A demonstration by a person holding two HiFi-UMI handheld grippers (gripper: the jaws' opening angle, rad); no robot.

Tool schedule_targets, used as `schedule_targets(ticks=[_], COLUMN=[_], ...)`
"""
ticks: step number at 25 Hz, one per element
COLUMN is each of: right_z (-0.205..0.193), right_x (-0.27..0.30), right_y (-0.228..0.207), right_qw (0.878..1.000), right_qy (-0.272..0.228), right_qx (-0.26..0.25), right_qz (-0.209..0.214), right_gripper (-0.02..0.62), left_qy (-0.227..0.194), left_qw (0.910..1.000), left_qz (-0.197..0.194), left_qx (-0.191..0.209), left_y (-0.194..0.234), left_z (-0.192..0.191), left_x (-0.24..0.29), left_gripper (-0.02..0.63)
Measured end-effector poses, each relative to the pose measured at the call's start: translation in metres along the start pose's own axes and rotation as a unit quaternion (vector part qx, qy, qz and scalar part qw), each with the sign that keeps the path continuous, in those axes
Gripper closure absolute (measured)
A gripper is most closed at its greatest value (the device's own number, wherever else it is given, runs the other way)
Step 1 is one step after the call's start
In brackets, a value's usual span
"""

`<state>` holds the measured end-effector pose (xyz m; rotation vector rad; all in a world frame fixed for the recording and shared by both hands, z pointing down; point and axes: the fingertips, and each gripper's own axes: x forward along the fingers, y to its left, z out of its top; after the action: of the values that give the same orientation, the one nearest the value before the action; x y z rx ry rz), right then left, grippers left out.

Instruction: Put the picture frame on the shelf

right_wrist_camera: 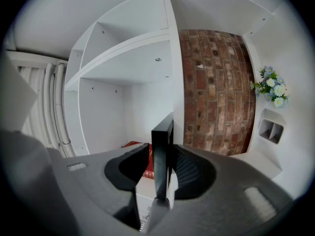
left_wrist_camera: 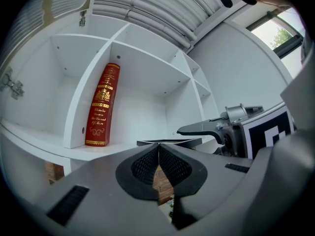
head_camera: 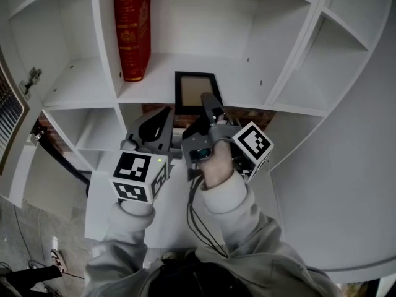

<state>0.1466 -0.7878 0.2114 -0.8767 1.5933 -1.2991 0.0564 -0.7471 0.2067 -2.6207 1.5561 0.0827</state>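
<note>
A black picture frame (head_camera: 197,91) with a tan inside stands upright on the white shelf (head_camera: 247,88), in the middle compartment. My right gripper (head_camera: 211,106) reaches in at the frame's lower right edge. In the right gripper view the frame (right_wrist_camera: 162,136) stands edge-on between the jaws, and a slim gap shows at the left pad (right_wrist_camera: 135,163), so the jaws are open around it. My left gripper (head_camera: 162,117) hangs just left of and below the frame, shut with its pads (left_wrist_camera: 147,163) meeting on nothing. From there the frame (left_wrist_camera: 170,142) looks like a thin dark slab.
A tall red book (head_camera: 132,30) leans against the divider left of the frame, also seen as the red book (left_wrist_camera: 101,107) in the left gripper view. Brick wall (right_wrist_camera: 216,82) shows behind the open shelf. White flowers (right_wrist_camera: 271,86) hang at the right. Dividers close in the compartment on both sides.
</note>
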Motion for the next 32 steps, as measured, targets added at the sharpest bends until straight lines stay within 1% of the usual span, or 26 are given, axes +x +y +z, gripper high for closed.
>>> schedule_targets(ticks=[2,7,9,12,14,18,22,26,32], right_z=[-0.001,-0.003,-0.006,-0.008,-0.009,-0.009,-0.01,-0.015,-0.037], right_x=[0.004,0.003,0.002,-0.001,-0.006,-0.02,-0.04,-0.06,-0.09], right_y=[-0.004,-0.006,-0.002,0.007,0.014,0.013,-0.006,-0.03,-0.059], right_qw=[1.0,1.0,1.0,0.999,0.998,0.997,0.996,0.994,0.987], right_qy=[0.006,0.011,0.018,0.028,0.031,0.031,0.037,0.047,0.089], right_qx=[0.0,-0.001,-0.001,-0.003,-0.017,-0.04,-0.049,-0.09,-0.128], right_qz=[-0.002,-0.001,0.011,0.04,0.057,0.065,0.057,0.041,0.033], right_gripper=[0.442,0.433,0.387,0.345,0.327,0.325,0.325,0.325,0.327], left_qy=[0.0,0.002,0.003,0.004,0.004,0.001,-0.001,-0.007,0.006], left_qw=[1.0,1.0,1.0,1.0,0.9999,0.9999,0.9996,0.9983,0.9969], left_qz=[-0.001,0.0,0.002,0.001,0.001,-0.003,-0.009,-0.019,-0.033], left_qx=[0.0,-0.003,-0.006,-0.009,-0.01,-0.014,-0.027,-0.056,-0.071], left_y=[-0.001,-0.004,-0.004,-0.006,-0.007,-0.013,-0.022,-0.035,-0.058], left_z=[0.0,-0.001,-0.004,-0.006,-0.008,-0.013,-0.029,-0.05,-0.077], left_x=[-0.002,-0.005,-0.007,-0.011,-0.014,-0.02,-0.028,-0.038,-0.057], left_gripper=[0.6,0.6,0.6,0.6,0.6,0.6,0.6,0.6,0.6])
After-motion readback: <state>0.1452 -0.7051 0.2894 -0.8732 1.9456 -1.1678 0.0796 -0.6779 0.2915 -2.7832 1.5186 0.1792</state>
